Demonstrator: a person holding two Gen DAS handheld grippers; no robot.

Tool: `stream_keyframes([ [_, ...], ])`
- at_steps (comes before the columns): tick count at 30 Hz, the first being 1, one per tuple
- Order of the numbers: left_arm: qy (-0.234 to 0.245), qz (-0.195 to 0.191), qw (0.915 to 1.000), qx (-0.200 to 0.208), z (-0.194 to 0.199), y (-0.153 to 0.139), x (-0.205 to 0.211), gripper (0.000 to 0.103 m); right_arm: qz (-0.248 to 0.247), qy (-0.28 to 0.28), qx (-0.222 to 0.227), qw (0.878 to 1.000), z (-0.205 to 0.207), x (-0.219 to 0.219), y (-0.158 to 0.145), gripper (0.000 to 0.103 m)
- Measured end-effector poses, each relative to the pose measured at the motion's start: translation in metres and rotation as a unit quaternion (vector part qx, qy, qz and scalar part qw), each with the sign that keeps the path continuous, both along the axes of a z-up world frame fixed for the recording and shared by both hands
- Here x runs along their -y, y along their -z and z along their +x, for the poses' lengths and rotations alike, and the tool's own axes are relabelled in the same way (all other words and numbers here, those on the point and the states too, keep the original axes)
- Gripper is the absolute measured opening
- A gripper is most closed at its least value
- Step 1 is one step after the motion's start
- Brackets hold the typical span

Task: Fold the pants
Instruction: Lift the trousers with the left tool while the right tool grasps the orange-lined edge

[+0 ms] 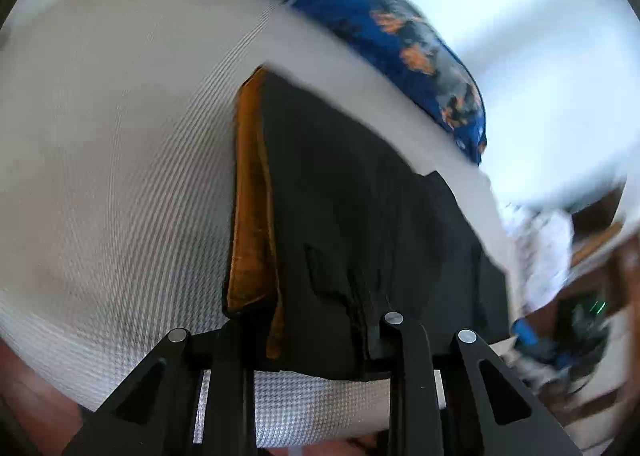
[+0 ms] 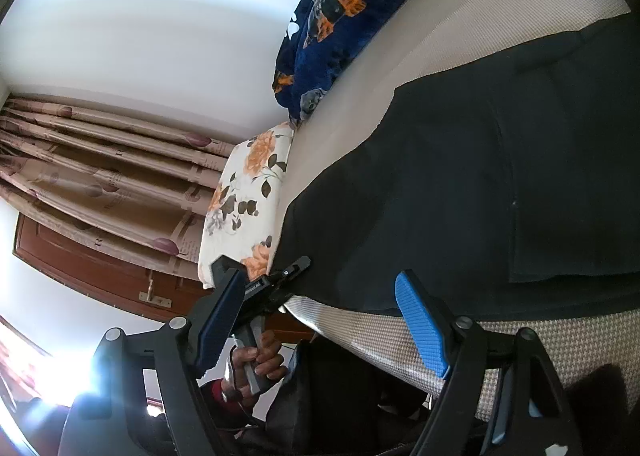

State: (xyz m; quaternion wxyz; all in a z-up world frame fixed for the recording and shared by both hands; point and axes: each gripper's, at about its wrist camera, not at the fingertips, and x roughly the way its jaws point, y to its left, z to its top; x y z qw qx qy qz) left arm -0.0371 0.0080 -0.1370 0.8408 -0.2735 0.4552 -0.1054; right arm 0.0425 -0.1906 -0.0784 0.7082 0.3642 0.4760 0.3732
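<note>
Pants [image 1: 360, 184] lie flat on the bed [image 1: 120, 136]. Left gripper [image 1: 312, 340] clamped on their near edge; right gripper [image 2: 320, 320] jaws apart — empty. Next: right must grip before folding over.

- Blue floral blanket [image 2: 344, 16] bunched at far edge of white woven bedcover [image 1: 120, 136].
- Floral pillow [image 2: 248, 192] just beside it.
- Patterned curtains [image 2: 100, 176] left, over brown door [image 2: 100, 268].
</note>
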Motion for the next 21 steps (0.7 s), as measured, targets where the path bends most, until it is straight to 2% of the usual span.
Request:
stream_keyframes([
  [4,0.021,0.046,0.9964,0.068,-0.005,-0.036,0.028,0.025,0.001,-0.001,0.003,1.000,0.000,-0.001,0.000,0.076],
  [8,0.049,0.086,0.9873,0.124,-0.007,-0.064,0.056,0.025,0.006,0.003,0.003,1.000,0.001,-0.001,0.000,0.076],
  [14,0.121,0.139,0.9634,0.195,-0.007,-0.096,0.118,0.025,0.047,0.016,0.010,0.999,0.005,0.008,-0.013,0.076],
  [16,0.148,0.158,0.9524,0.215,-0.007,-0.102,0.145,0.025,0.072,0.021,0.009,0.997,0.010,0.012,-0.019,0.077],
  [18,0.173,0.169,0.9430,0.229,-0.006,-0.106,0.170,0.025,0.093,0.027,0.009,0.995,0.015,0.016,-0.026,0.081],
  [21,0.201,0.181,0.9333,0.237,-0.003,-0.106,0.201,0.025,0.115,0.031,0.011,0.993,0.022,0.018,-0.033,0.085],
])
